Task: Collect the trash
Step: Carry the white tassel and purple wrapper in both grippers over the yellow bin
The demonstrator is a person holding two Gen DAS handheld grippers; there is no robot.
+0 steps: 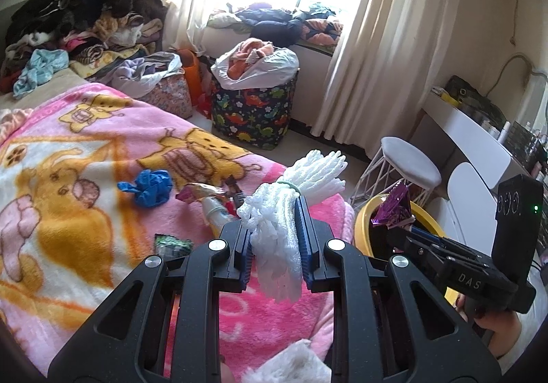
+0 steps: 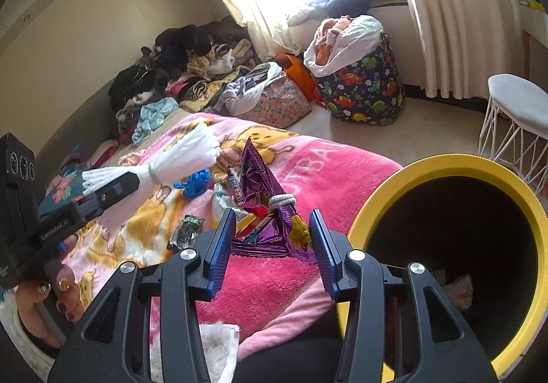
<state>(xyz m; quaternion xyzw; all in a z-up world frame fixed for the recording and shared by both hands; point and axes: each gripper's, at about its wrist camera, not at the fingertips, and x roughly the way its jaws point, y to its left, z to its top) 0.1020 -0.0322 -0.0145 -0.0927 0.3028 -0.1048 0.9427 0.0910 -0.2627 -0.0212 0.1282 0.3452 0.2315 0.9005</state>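
Left hand-held gripper (image 1: 275, 239) clamped mid-bundle on white foam netting (image 1: 291, 198): light, squashy, holds well. Right hand-held gripper (image 2: 270, 242) pinches purple foil wrapper (image 2: 263, 208) at its crinkly, slippery base, above the bed's (image 2: 308, 170) edge beside the yellow bin (image 2: 445, 164).

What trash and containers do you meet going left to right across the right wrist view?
White foam netting held by the left tool → blue crumpled glove → purple snack wrapper in the right tool → yellow-rimmed bin.
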